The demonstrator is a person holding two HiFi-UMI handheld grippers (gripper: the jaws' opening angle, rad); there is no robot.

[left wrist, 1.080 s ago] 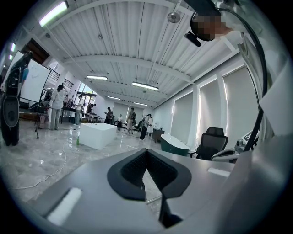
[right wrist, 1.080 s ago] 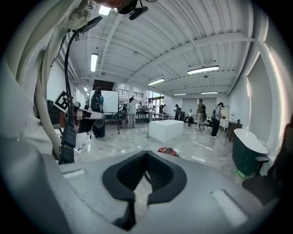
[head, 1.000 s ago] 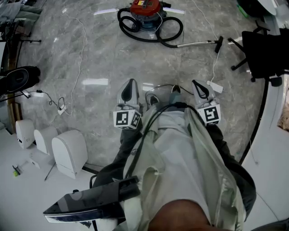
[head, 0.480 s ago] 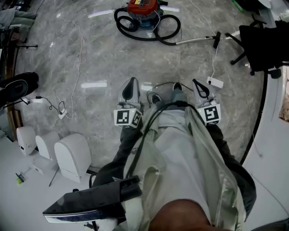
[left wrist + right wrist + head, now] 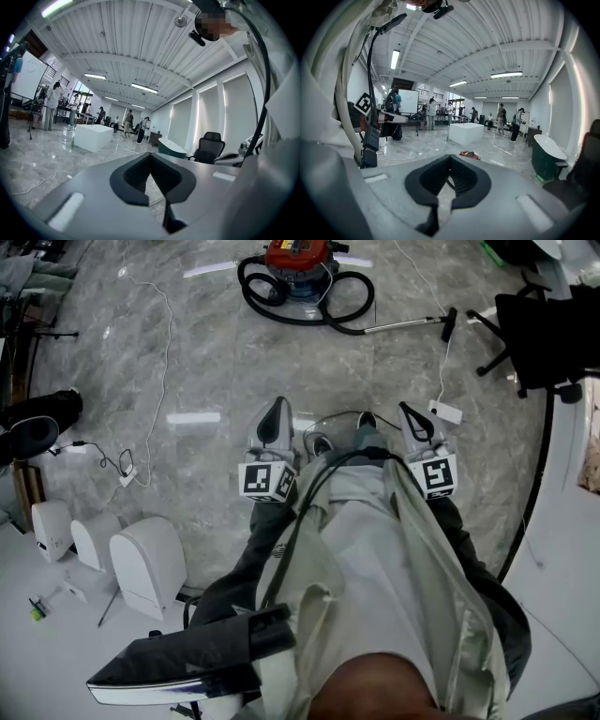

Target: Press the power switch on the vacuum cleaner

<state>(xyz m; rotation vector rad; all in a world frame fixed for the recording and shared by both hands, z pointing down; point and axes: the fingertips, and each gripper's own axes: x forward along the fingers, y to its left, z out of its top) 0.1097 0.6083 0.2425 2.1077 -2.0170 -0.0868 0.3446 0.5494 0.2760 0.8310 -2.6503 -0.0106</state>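
Note:
The vacuum cleaner (image 5: pixel 292 261), a red canister with a coiled black hose (image 5: pixel 349 313) and a metal wand (image 5: pixel 405 328), stands on the marble floor at the top of the head view. It also shows as a small red shape on the far floor in the right gripper view (image 5: pixel 467 154). Its switch is too small to make out. My left gripper (image 5: pixel 273 420) and right gripper (image 5: pixel 412 423) are held side by side in front of the person's body, well short of the vacuum. Both are shut on nothing, as seen in the left gripper view (image 5: pixel 151 161) and the right gripper view (image 5: pixel 450 161).
A power strip (image 5: pixel 446 412) and its cord lie right of my right gripper. A black office chair (image 5: pixel 544 343) stands at the right. White rounded units (image 5: pixel 145 559) sit at the lower left, with a thin cable (image 5: pixel 159 343) trailing over the floor. A white block (image 5: pixel 466 132) and several people stand far off.
The head view has shifted a little, so the vacuum sits slightly higher and further left in frame. Both grippers stay shut and in about the same place.

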